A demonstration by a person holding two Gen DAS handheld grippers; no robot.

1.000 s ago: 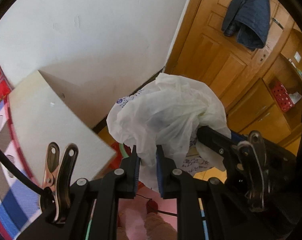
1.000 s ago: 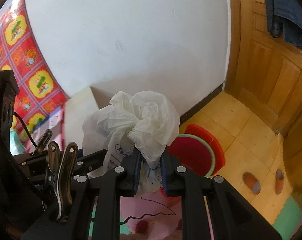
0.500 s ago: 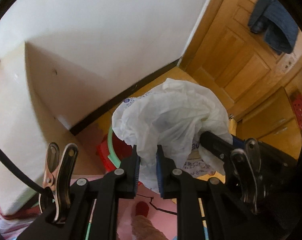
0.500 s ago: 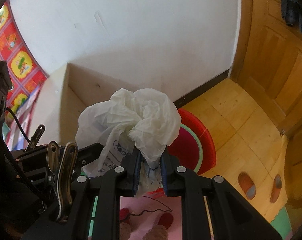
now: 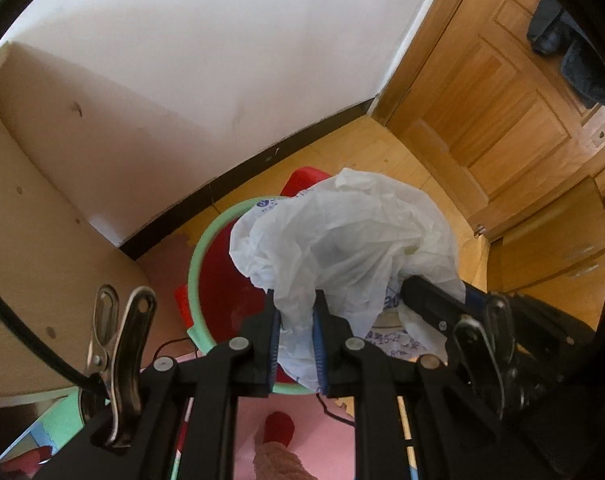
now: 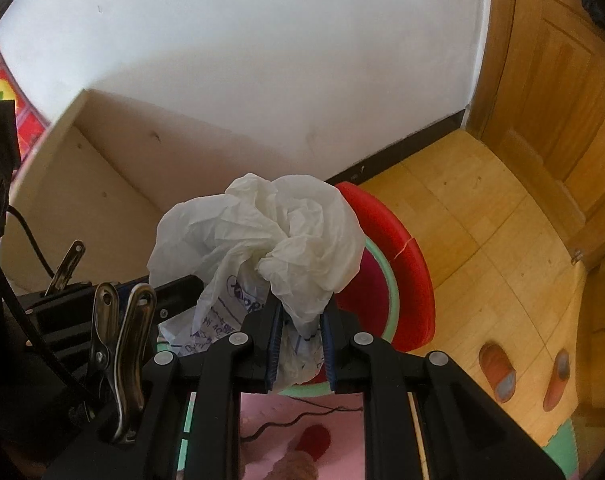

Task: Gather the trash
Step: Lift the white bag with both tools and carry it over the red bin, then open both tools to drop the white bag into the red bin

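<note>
Crumpled white plastic bag [image 5: 342, 248] hangs over the red bin with a green rim [image 5: 194, 280], clamped by both grippers: left gripper [image 5: 296, 336] at 6 o'clock, right gripper [image 6: 300, 340] at 3 o'clock.

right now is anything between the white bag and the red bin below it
Nothing visible. The white plastic bag, pinched by the left gripper and right gripper, hangs directly over the open red bin.
</note>
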